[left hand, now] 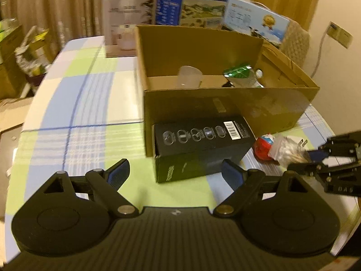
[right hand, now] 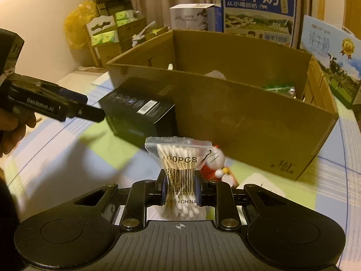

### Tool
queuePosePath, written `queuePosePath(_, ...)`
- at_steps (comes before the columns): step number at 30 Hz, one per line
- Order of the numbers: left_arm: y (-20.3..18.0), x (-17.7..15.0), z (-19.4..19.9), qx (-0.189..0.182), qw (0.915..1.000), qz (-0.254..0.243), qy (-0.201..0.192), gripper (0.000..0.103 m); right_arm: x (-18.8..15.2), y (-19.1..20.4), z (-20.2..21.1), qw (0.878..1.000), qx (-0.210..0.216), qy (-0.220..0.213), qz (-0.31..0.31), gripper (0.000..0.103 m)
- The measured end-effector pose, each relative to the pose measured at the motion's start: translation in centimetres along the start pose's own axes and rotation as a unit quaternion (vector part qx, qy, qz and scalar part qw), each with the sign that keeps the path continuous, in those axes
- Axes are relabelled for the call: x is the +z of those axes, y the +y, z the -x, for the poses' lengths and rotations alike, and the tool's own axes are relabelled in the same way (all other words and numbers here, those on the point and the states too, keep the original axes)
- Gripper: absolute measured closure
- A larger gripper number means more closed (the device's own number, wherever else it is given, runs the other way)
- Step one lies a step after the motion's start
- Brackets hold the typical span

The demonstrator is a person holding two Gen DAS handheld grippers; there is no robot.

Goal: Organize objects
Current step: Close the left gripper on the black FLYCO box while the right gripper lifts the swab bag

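The right gripper (right hand: 179,189) pinches a bag of cotton swabs (right hand: 179,169) at its waist; light, soft, slippery plastic, best held mid-bag. The left gripper (left hand: 173,171), fingers wide and empty, faces the black carton (left hand: 200,146) just ahead.

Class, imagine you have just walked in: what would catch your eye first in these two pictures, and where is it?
The bag of cotton swabs, pinched at its middle in the right gripper, fills the foreground. Behind it stands the big open carton, with a black box against its front wall, where the open left gripper points.
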State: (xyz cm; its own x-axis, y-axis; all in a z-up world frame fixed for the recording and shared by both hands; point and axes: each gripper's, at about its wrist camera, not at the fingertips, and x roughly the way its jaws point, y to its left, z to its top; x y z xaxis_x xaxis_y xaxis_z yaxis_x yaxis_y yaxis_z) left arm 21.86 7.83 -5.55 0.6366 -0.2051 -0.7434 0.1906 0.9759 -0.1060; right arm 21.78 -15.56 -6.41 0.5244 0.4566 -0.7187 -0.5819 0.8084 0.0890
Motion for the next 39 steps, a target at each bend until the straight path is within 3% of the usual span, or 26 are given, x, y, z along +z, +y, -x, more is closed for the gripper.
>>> queuePosePath(8,-0.4,0.6,-2.4,-0.057,0.9969,-0.054,0.005,0.018,1.1,-0.4,-1.6,1.0,-0.021,-0.001,-0.001,0.083)
queuePosePath(18,-3.7,-1.0,-0.4,-0.116,0.9868,-0.11,0.025,0.018,1.1,-2.4,-0.9,0.998,-0.041,-0.002,-0.044,0.083)
queuePosePath(23,-4.0,-0.6,-0.1,-0.061,0.9874,-0.146,0.004,0.018,0.8,-2.4,-0.6,0.998,-0.042,-0.001,-0.047,0.083)
queuePosePath(29,-4.6,0.8,-1.7,-0.073,0.9802,-0.184,-0.003,0.018,0.6,-2.4,-0.5,0.998,-0.045,-0.001,-0.051,0.083)
queuePosePath(34,-5.4,0.9,-3.0,-0.085,0.9758,-0.2,0.027,0.032,0.7,-2.3,-0.7,0.998,-0.043,-0.001,-0.053,0.083)
queuePosePath(36,-5.9,0.6,-3.0,-0.077,0.9755,-0.202,0.039,0.05,0.7,-2.3,-0.7,0.998,-0.041,-0.001,-0.053,0.083)
queuePosePath(39,-6.4,0.3,-2.6,-0.066,0.9805,-0.172,0.07,0.063,0.7,-2.1,-0.6,0.998,-0.036,-0.003,-0.054,0.083)
